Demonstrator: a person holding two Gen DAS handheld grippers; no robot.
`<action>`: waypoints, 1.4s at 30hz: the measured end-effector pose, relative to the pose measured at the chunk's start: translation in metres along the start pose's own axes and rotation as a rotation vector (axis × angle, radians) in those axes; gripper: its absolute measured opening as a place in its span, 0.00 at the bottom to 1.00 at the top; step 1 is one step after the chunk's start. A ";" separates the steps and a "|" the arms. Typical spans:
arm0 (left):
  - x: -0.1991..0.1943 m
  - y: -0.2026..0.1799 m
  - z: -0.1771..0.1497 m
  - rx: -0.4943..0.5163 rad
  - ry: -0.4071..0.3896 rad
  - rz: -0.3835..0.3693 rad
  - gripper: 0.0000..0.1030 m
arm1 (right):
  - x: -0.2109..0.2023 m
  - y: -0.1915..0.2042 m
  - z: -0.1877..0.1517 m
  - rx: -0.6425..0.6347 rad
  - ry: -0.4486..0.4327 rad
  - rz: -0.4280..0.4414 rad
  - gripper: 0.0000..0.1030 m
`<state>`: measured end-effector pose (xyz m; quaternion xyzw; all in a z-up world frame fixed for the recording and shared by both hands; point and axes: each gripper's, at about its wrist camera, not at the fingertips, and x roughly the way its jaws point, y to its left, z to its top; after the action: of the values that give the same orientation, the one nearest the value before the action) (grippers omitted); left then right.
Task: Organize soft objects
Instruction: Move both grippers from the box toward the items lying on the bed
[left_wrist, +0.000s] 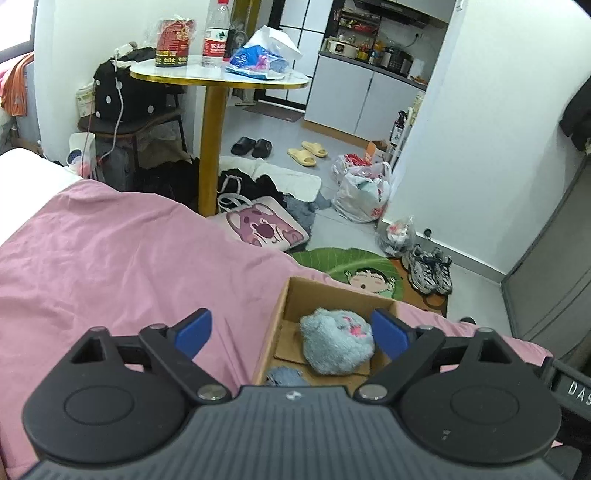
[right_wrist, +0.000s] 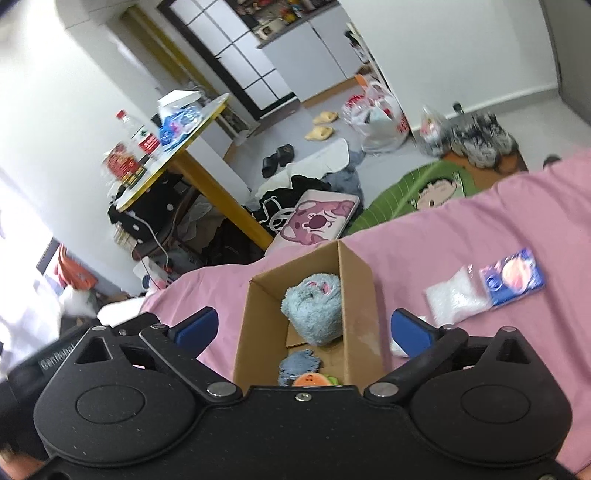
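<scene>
An open cardboard box (left_wrist: 325, 295) (right_wrist: 358, 291) rests on the pink bedsheet (left_wrist: 110, 258) (right_wrist: 461, 229). Inside lies a fluffy grey-blue plush (left_wrist: 334, 341) (right_wrist: 314, 306), with a small blue cloth piece (left_wrist: 286, 376) (right_wrist: 297, 365) below it and an orange soft toy (right_wrist: 312, 380) at the near end. My left gripper (left_wrist: 291, 332) hovers open above the box's left wall, holding nothing. My right gripper (right_wrist: 304, 328) stands open over the box, also holding nothing. On the sheet to the right lie a white packet (right_wrist: 456, 295) and a blue packet (right_wrist: 513, 277).
Beyond the bed stands a round gold-legged table (left_wrist: 218, 77) (right_wrist: 177, 147) with bottles and bags. The floor holds a pink bear cushion (left_wrist: 264, 225) (right_wrist: 317, 218), a green cartoon mat (left_wrist: 354, 266), slippers (left_wrist: 306, 151), sneakers (left_wrist: 430, 269) and plastic bags (left_wrist: 364, 192).
</scene>
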<state>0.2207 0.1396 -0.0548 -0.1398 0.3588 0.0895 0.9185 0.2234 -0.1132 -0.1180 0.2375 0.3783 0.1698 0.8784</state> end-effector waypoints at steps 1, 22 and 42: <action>-0.002 -0.002 -0.001 0.010 0.004 0.001 0.95 | -0.003 -0.001 0.000 -0.013 -0.001 0.003 0.99; -0.043 -0.035 -0.030 0.000 -0.048 0.017 1.00 | -0.062 -0.040 0.006 -0.131 -0.016 0.028 1.00; -0.054 -0.097 -0.062 0.098 -0.023 -0.024 1.00 | -0.083 -0.096 0.028 -0.165 0.039 0.035 1.00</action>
<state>0.1679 0.0241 -0.0433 -0.0980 0.3506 0.0623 0.9293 0.2016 -0.2406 -0.1051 0.1674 0.3758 0.2204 0.8844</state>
